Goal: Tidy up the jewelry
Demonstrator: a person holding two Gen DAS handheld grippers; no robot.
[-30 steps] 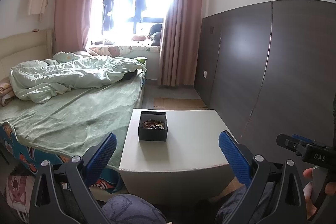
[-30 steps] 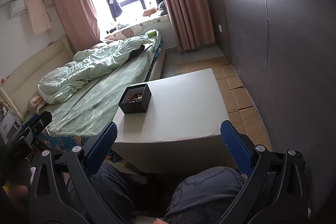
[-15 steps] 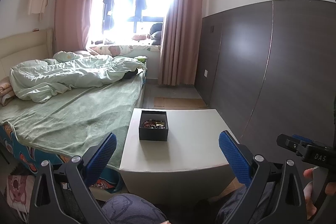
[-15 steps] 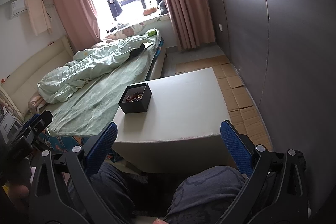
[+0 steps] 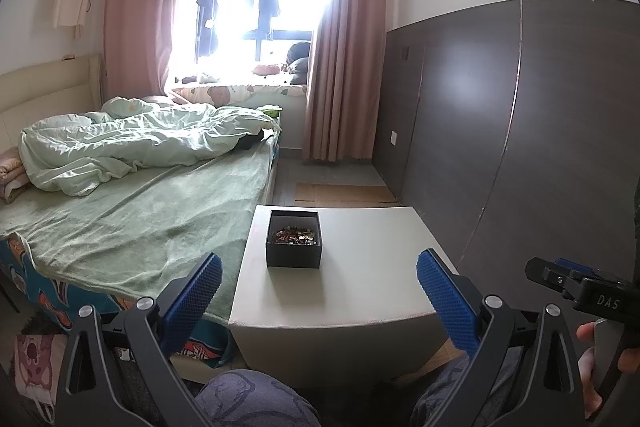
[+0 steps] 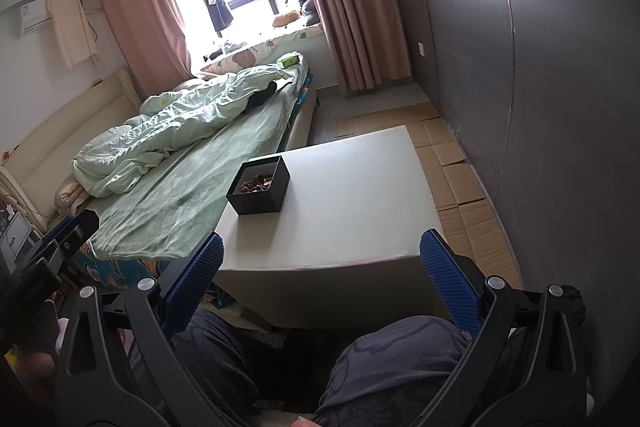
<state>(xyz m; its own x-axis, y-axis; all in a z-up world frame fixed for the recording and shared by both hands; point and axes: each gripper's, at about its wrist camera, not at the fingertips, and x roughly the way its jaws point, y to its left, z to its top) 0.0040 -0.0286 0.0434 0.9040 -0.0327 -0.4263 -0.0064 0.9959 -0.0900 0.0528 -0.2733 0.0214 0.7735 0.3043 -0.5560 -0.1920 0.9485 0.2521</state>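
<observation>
Your left tongs (image 5: 318,291) and right tongs (image 6: 322,269) both stand wide apart, holding and touching nothing. The black box (image 5: 294,243) with the jewelry (image 5: 297,236) sits on the white counter (image 5: 360,287), near its bed-side edge.

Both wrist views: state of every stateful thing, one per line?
black box: lid off, upright on the white table, jewelry heaped inside
left gripper: jaws wide open, empty, short of the table
right gripper: jaws wide open, empty
curtains: drawn apart
duvet: crumpled on the bed
</observation>
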